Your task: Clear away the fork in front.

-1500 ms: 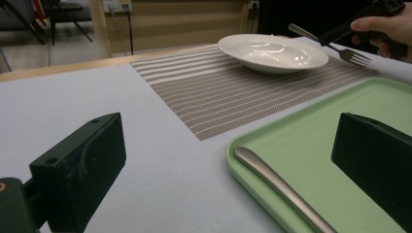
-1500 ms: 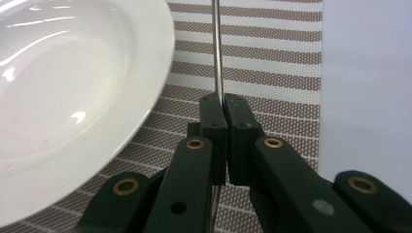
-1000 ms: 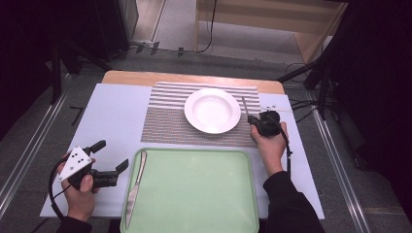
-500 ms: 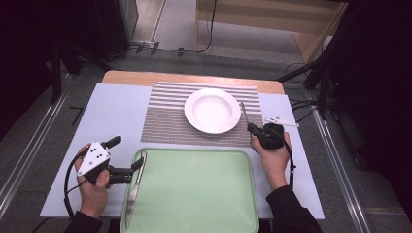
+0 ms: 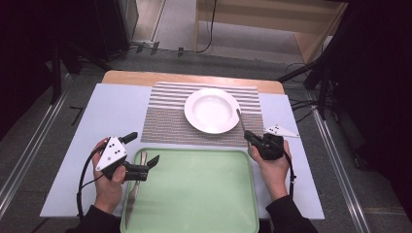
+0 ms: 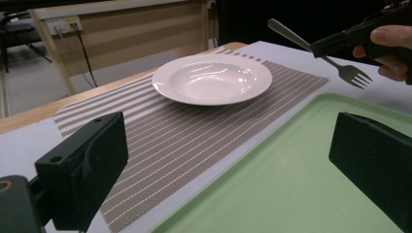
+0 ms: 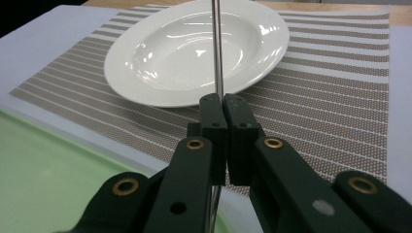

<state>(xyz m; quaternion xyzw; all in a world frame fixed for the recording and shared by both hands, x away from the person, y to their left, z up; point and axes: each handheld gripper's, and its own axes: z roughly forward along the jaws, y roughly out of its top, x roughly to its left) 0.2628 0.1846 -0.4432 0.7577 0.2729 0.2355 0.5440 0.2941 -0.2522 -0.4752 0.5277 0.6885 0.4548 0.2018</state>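
We see the right gripper with jaws clenched on the fork, handle pointing far, right of the plate; tines visible from the left gripper view. Left gripper released above the knife.

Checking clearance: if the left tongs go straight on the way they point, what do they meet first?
Probably the green plastic tray: the open left tongs point across it, low over its rim. Depth is unclear; they might pass above it.
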